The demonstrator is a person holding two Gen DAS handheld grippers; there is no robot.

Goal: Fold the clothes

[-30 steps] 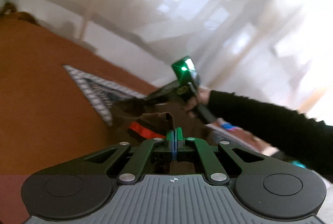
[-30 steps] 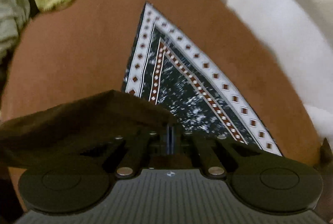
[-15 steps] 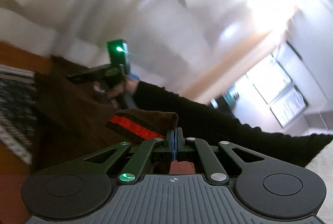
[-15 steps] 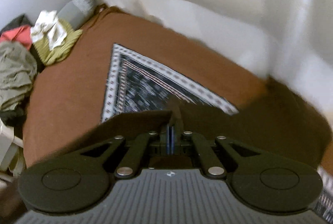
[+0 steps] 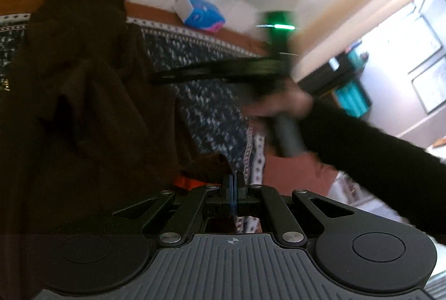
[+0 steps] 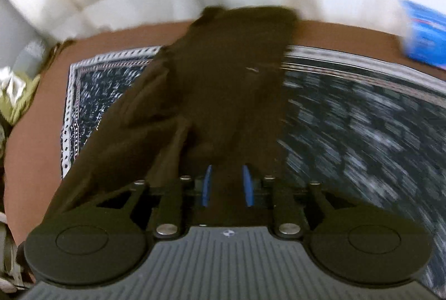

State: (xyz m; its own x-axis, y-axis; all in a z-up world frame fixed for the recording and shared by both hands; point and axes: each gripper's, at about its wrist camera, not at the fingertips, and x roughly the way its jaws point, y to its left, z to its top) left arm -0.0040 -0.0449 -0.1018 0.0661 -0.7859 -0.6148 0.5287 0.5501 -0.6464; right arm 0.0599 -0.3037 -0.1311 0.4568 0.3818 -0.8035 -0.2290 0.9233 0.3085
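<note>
Your left hand-held gripper is pinched tight on the edge of the dark brown garment, near its red stripe. The garment stretches away ahead of it and to its left, over the patterned cloth on the brown bed. Your right hand-held gripper is opening, its pads standing apart with brown fabric running between them, so that corner looks released. Garment laid out long; no clean fold visible yet. The pile off to the right gripper's far left looks unfolded.
</note>
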